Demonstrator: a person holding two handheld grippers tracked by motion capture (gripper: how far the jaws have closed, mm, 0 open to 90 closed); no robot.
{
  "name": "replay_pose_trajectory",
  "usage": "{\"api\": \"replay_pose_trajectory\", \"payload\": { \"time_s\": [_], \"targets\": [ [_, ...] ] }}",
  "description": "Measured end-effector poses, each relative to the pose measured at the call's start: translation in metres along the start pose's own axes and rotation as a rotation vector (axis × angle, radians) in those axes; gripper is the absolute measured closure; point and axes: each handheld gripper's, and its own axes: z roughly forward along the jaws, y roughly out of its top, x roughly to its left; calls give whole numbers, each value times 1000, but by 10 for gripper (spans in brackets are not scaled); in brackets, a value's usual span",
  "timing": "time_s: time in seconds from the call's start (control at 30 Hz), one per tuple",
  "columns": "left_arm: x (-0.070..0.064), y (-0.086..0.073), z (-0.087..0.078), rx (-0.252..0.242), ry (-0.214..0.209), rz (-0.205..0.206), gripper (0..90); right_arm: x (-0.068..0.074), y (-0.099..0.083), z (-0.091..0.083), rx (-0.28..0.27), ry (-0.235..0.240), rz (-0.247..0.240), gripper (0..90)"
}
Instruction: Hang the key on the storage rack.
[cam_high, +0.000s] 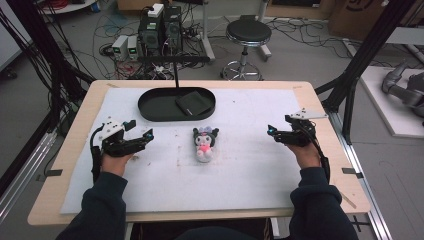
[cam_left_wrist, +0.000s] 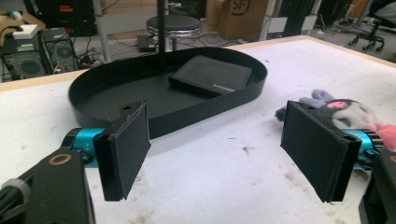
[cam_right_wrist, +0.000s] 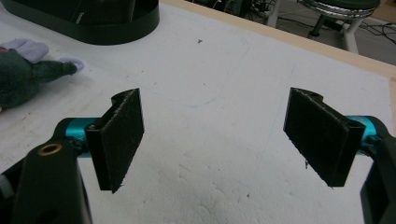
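Observation:
A small plush toy (cam_high: 205, 143) with dark ears and a pink front lies on the white mat in the middle of the table; its head peeks past the right jaw in the left gripper view (cam_left_wrist: 343, 110) and at the left edge of the right gripper view (cam_right_wrist: 23, 72). My left gripper (cam_high: 141, 131) is held open to the toy's left, jaws wide apart (cam_left_wrist: 224, 154). My right gripper (cam_high: 279, 128) is open to the toy's right, nothing between its jaws (cam_right_wrist: 212, 140). A black oval tray (cam_high: 150, 111) at the back holds a black wallet (cam_high: 193, 103).
The white mat (cam_high: 240, 170) covers most of the wooden table (cam_high: 80, 107). A black post (cam_high: 176, 70) rises behind the tray. Beyond the table stand a round stool (cam_high: 247, 35), computer boxes (cam_high: 159, 30) and floor cables. Black frame posts (cam_high: 370, 45) flank the table.

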Motion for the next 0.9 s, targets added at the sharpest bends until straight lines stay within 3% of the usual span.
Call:
{"api": "replay_pose_trajectory", "payload": {
  "time_s": [0.17, 0.2, 0.27, 0.33, 0.37, 0.5, 0.63, 0.7, 0.8, 0.9],
  "targets": [
    [-11, 4, 6, 2, -29, 12, 234, 1, -2, -3, -1, 4, 11, 205],
    [-17, 9, 10, -8, -49, -10, 233, 0, -3, -6, -15, 6, 11, 206],
    [-21, 12, 12, -13, -57, -12, 233, 0, -3, -7, -19, 7, 14, 205],
    [-37, 22, 24, -2, -85, 10, 233, -5, -4, -7, -23, 4, 22, 206],
    [-37, 22, 24, -2, -85, 10, 234, -5, -4, -7, -23, 4, 22, 206],
    [-63, 29, 45, 33, -136, 39, 233, -9, -5, -5, -17, 6, 37, 206],
    [-91, 25, 69, 93, -180, 50, 234, -11, -7, -4, -16, 0, 33, 206],
    [-101, 21, 81, 125, -199, 61, 277, -12, -7, -5, -22, 2, 41, 206],
    [-112, 16, 97, 170, -191, 29, 282, -12, -8, -6, -21, 3, 38, 207],
    [-122, 12, 110, 222, -146, 20, 248, -11, -8, -5, -15, 5, 37, 207]
  ]
}}
